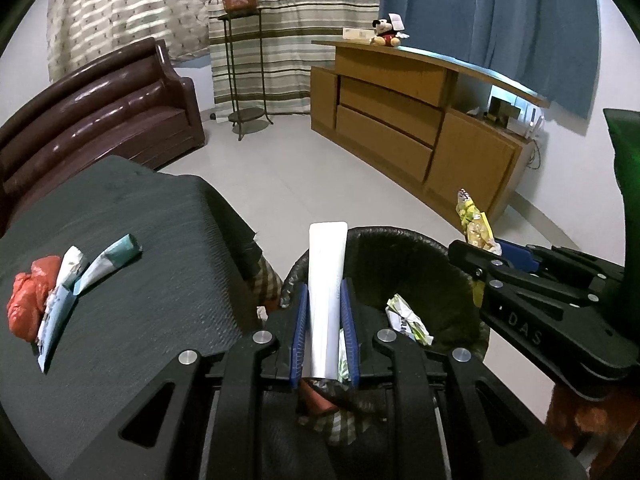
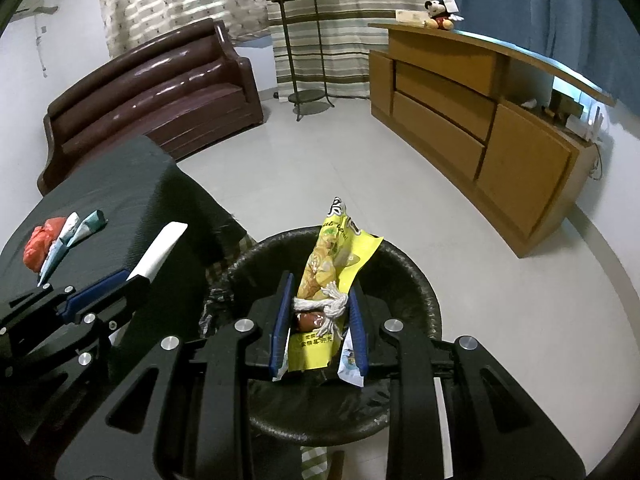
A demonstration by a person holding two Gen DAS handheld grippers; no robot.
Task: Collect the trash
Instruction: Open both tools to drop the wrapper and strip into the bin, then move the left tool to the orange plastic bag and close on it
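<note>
Both grippers hovering over black-lined bin (image 2: 408, 276).
Left gripper (image 1: 325, 308) is clamping white tube (image 1: 327, 280); right gripper (image 2: 320, 312) is pinching yellow snack wrapper (image 2: 332, 256) (red bag (image 1: 28, 304) and crumpled wrappers (image 1: 100, 268) are lying on dark table (image 1: 160, 240) beside).

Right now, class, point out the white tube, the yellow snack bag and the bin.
white tube (image 1: 326, 280), left wrist view, middle of its body
yellow snack bag (image 2: 332, 264), right wrist view, printed front
bin (image 2: 416, 276), right wrist view, right rim

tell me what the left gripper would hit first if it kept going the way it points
Probably the black-lined trash bin: the left gripper, shut on a white tube, points down into its open mouth, though depth is unclear.
</note>
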